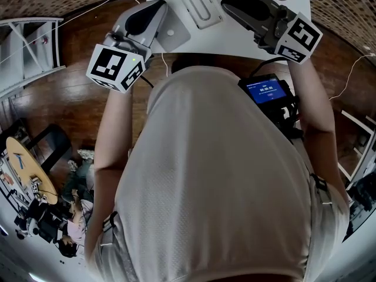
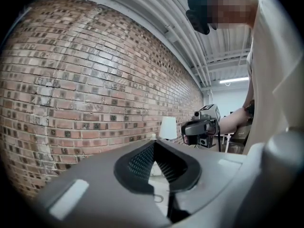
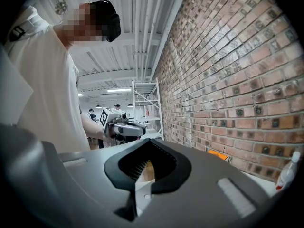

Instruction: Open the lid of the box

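Over the surface (image 1: 235, 40), left tool (image 1: 157, 6) and right tool (image 1: 228, 2) both pressed together, empty, box (image 1: 200, 7) between them.

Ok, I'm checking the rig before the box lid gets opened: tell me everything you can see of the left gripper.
The left gripper has a smooth grey shell, plastic by the look, and black ribbed pads. A cube with black-and-white square markers sits at its rear, where the person's left arm ends. Its jaws are together, with nothing between them. It is held in the air, tips over the near edge of the white table; no contact with the table shows.
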